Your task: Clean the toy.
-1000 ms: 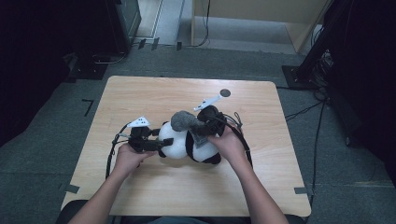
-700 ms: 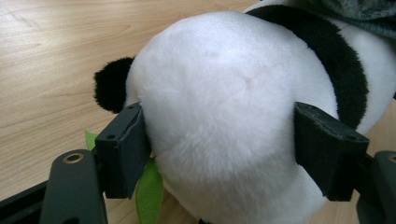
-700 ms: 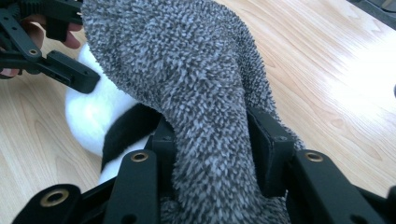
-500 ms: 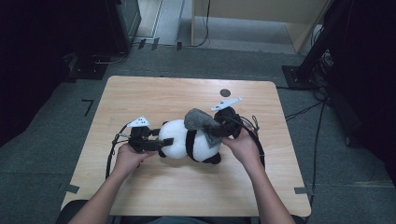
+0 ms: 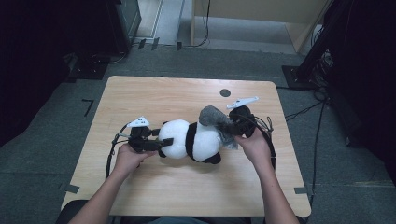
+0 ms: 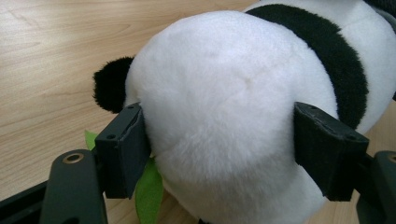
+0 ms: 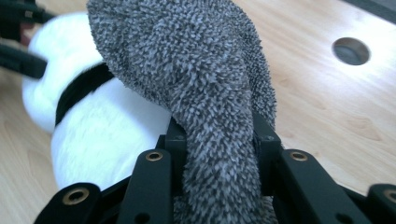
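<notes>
A black-and-white panda plush (image 5: 191, 140) lies on its side on the wooden table (image 5: 163, 98). My left gripper (image 5: 163, 142) is shut on its white head, and in the left gripper view the pads (image 6: 123, 149) press into the panda's fur (image 6: 233, 93) on both sides. My right gripper (image 5: 232, 128) is at the panda's right end, shut on a grey fuzzy cloth (image 5: 212, 116). Its jaws have just been closing with the cloth between them. In the right gripper view the grey cloth (image 7: 196, 70) rises from my right gripper (image 7: 219, 140) and drapes over the panda (image 7: 107, 135).
A round hole (image 5: 225, 93) is in the table behind my right gripper, also seen as the hole (image 7: 351, 50) in the right gripper view. A green leaf (image 6: 149, 191) pokes out under the panda's head. Cables trail from both grippers. Dark stands and a floor surround the table.
My right gripper has moved to the right with the grey cloth in it, and the panda's body has stretched out rightward after it. The left gripper has stayed put on the head.
</notes>
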Demonstrator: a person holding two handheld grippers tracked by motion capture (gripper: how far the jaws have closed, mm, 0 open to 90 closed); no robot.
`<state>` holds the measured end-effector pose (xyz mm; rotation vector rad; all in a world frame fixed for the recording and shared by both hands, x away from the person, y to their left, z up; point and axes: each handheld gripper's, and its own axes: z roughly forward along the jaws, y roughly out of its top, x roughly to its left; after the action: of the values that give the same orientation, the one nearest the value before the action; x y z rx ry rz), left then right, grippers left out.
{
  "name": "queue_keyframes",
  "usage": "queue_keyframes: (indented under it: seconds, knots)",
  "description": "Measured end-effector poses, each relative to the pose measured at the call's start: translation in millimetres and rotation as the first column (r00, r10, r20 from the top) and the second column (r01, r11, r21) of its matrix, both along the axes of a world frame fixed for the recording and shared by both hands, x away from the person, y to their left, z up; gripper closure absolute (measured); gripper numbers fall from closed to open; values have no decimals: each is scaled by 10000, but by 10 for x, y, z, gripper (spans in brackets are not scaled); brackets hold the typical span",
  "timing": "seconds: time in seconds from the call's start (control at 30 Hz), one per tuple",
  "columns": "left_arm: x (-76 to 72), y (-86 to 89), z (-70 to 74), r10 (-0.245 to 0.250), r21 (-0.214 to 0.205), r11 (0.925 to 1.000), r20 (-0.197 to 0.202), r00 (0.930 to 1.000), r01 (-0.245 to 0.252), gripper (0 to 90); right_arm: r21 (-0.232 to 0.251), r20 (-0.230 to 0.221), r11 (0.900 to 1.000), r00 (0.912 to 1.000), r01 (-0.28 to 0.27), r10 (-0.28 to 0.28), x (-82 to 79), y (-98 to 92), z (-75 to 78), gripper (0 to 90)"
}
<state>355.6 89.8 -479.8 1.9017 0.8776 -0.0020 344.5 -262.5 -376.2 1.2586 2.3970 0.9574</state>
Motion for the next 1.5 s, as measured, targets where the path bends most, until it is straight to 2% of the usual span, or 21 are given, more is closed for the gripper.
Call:
queue_keyframes:
  seconds: [0.13,0.23,0.33,0.47,0.57,0.7,0.87,0.93,1.0,1.17,1.5]
  knots:
    - [0,-1,0,-1,5,10000,5,10000,1,242,381,264,9992,9996,-119,109,40,89,161,683]
    - [-2,0,3,-13,39,10000,12,10000,13,242,226,410,9983,9978,-533,523,92,305,243,682]
    - [-6,-4,3,18,7,10000,22,10000,-18,242,124,375,9947,9942,-1018,1012,156,580,262,681]
    - [-11,-4,6,3,47,10000,44,10000,-3,242,-226,155,9866,9867,-1616,1619,254,956,195,681]
    - [-14,0,3,-5,89,10000,129,9999,4,242,-327,-170,9836,9841,-1773,1769,343,1174,121,681]
    - [-19,-1,2,9,85,10000,181,9998,-11,242,-269,-371,9796,9794,-1994,1983,433,1403,50,678]
    - [-24,-4,6,68,114,9999,203,9998,-71,242,-12,-544,9752,9738,-2213,2209,464,1660,-20,671]
    - [-24,-2,7,47,141,9999,188,9998,-50,243,-283,-741,9716,9698,-2348,2322,459,1750,-85,668]
    - [-25,-6,5,60,151,9999,192,9998,-63,243,-476,-929,9692,9671,-2418,2367,452,1785,-155,669]
    - [-31,-18,12,36,238,9997,223,9997,-41,252,-364,-858,9680,9658,-2485,2447,391,1694,-191,674]
    - [-19,-14,11,77,200,9998,136,9999,-80,261,-741,-814,9742,9749,-2133,2073,295,1305,-153,673]
